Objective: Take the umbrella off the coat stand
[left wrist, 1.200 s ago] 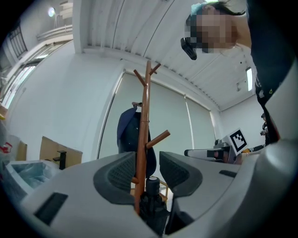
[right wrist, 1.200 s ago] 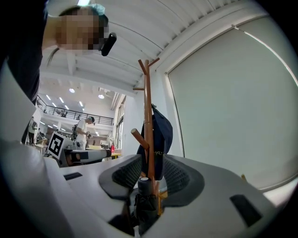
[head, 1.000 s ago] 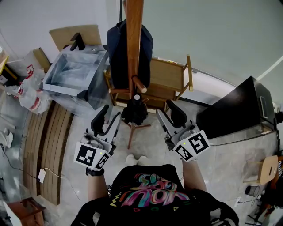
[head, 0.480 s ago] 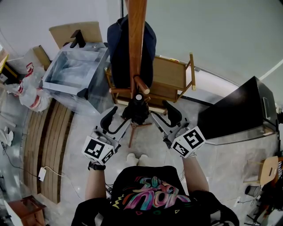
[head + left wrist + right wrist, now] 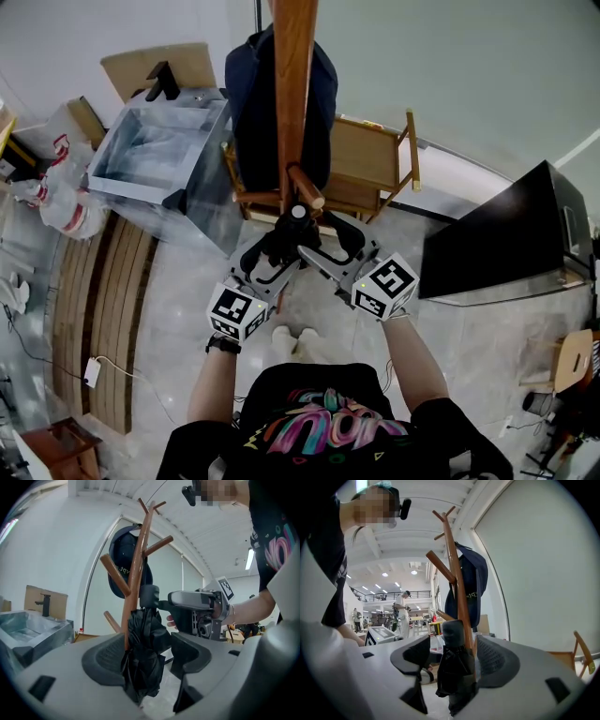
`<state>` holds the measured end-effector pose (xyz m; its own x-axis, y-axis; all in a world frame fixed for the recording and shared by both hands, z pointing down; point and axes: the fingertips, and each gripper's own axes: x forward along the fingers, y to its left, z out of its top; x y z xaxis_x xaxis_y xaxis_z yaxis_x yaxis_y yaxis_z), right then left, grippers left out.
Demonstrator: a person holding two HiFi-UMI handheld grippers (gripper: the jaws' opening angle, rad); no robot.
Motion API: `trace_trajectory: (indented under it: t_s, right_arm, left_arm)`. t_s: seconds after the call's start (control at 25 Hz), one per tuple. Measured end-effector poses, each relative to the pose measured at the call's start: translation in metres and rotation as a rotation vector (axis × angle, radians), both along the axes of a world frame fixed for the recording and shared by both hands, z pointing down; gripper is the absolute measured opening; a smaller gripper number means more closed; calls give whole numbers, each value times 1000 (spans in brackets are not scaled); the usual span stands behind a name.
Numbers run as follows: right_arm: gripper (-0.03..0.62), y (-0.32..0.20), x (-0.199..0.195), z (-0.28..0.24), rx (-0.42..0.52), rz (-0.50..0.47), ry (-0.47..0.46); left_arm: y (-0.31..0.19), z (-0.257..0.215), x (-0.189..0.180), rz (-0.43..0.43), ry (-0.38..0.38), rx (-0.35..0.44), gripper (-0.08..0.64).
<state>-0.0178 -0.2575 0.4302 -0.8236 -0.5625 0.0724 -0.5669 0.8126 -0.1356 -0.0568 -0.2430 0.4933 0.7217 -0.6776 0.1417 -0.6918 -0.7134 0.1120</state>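
A black folded umbrella hangs low on the wooden coat stand, its round handle end on top. Both grippers meet at it from opposite sides. My left gripper has just been opening its jaws, and the umbrella's bundled cloth hangs between the wide pads, brushing the left one. My right gripper has also just been opening; the umbrella stands between its pads, close to the right one, with a gap on the left. The stand's pole rises just behind.
A dark blue cloth item hangs higher on the stand. Behind it sits a wooden chair, to the left a clear plastic bin, to the right a black box. My shoes are near the stand's foot.
Both grippers have moved inward and toward the stand, from either side of the umbrella to around it. Their jaws stand wider than before.
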Motion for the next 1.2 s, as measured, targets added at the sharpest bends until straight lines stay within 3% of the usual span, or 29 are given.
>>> trace_trajectory:
  t_s: [0.32,0.64,0.92,1.04,1.2]
  right_arm:
    - [330,-20,-15,30,-68,-62,10]
    - [330,-28,-26,56,-94,-96,74]
    - [264,-29,-21,56,-92,-101,33]
    - [243,-28,-21,56,-92,-99,30]
    - [236,-29,-21,54,-89,-98,23]
  left_arm:
    - [-17,27,10,-9,-11,-11,303]
    - [-24,51,30,41,-84,-34,305]
    - [-30,55,29,28,-117,-44,302]
    - [-30,54,27,21,-116,-44,237]
    - [-29,51,26,16,-119,-39,221]
